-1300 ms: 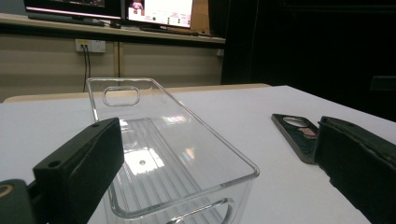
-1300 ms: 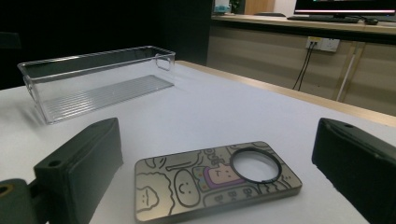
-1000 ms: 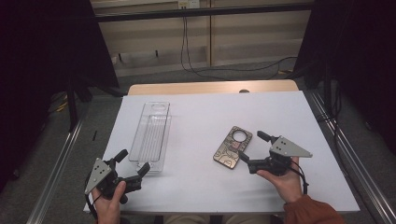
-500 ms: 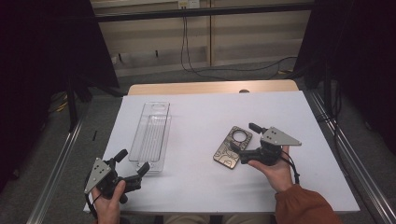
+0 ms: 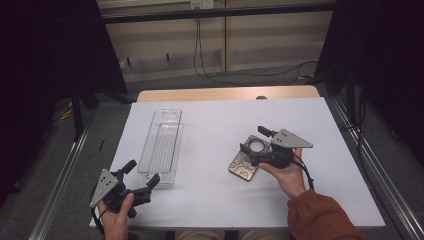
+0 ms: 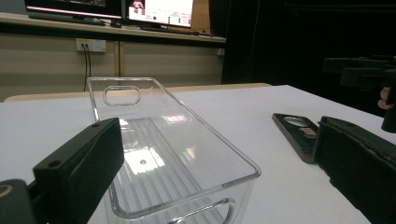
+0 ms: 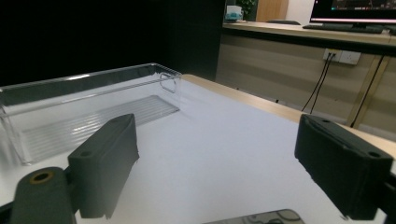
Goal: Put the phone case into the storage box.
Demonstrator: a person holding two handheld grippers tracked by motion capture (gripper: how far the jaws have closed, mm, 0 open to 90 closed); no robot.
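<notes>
A flat dark plate (image 5: 242, 166) with a round hole lies right of centre on the white table (image 5: 215, 120). My right gripper (image 5: 252, 139) reaches from the right over the plate's far end, jaws apart. They have just been closing a little, with no pad pressing on anything. In the right gripper view (image 7: 222, 140) the plate's edge (image 7: 261, 217) shows low between the jaws. A clear plastic tray (image 5: 162, 145) lies lengthwise at left centre. My left gripper (image 5: 142, 171) stands open just off the tray's near end (image 6: 163, 154), nothing between its jaws (image 6: 215, 140). The left gripper view also catches the plate (image 6: 299, 135).
The table's wooden far edge (image 5: 225, 94) borders a wall with hanging cables (image 5: 200, 50). Metal rails (image 5: 65, 185) run along both sides of the table. The tray (image 7: 70, 102) holds nothing. Bare tabletop lies between tray and plate.
My right gripper has moved left and a little away from the person, from beside the plate to over its far end. The left gripper has stayed put.
</notes>
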